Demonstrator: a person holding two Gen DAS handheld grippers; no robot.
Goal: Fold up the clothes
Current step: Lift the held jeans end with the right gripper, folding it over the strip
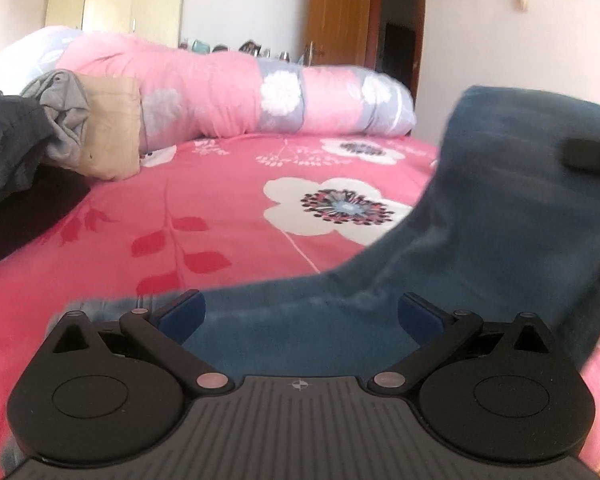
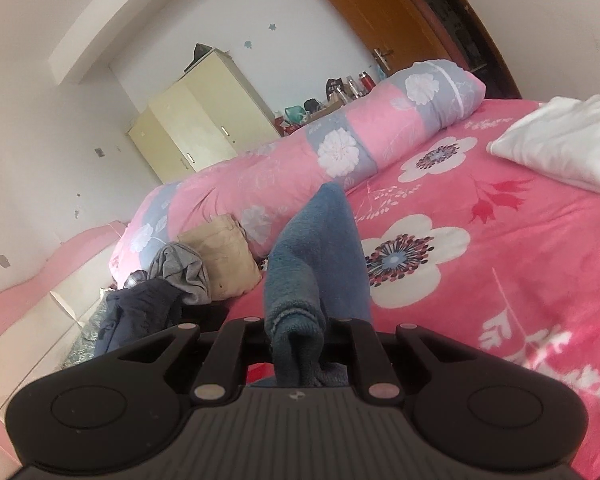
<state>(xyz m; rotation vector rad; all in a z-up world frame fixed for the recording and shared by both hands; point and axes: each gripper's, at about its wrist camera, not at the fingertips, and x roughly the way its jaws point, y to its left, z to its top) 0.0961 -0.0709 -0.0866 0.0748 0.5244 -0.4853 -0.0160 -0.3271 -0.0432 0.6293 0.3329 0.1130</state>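
**Blue towel pinched on the right, loose on the left**

The right hand-held gripper [image 2: 298, 330] is narrowed on a bunched fold of the blue towel [image 2: 316, 256], which rises ahead of its fingers above the pink flowered bed [image 2: 500, 240]. The left hand-held gripper [image 1: 300, 312] stands wide, its pads apart; the towel lies between and beyond them, sweeping up to its right. A pile of unfolded clothes [image 1: 60, 128] sits well off to its left.

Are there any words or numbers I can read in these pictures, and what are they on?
No clear words or numbers.
Big white letters on the pink bedsheet: cut off and blurred, unreadable.
A small round cross mark on each claw's black body: a sign only, no letters.
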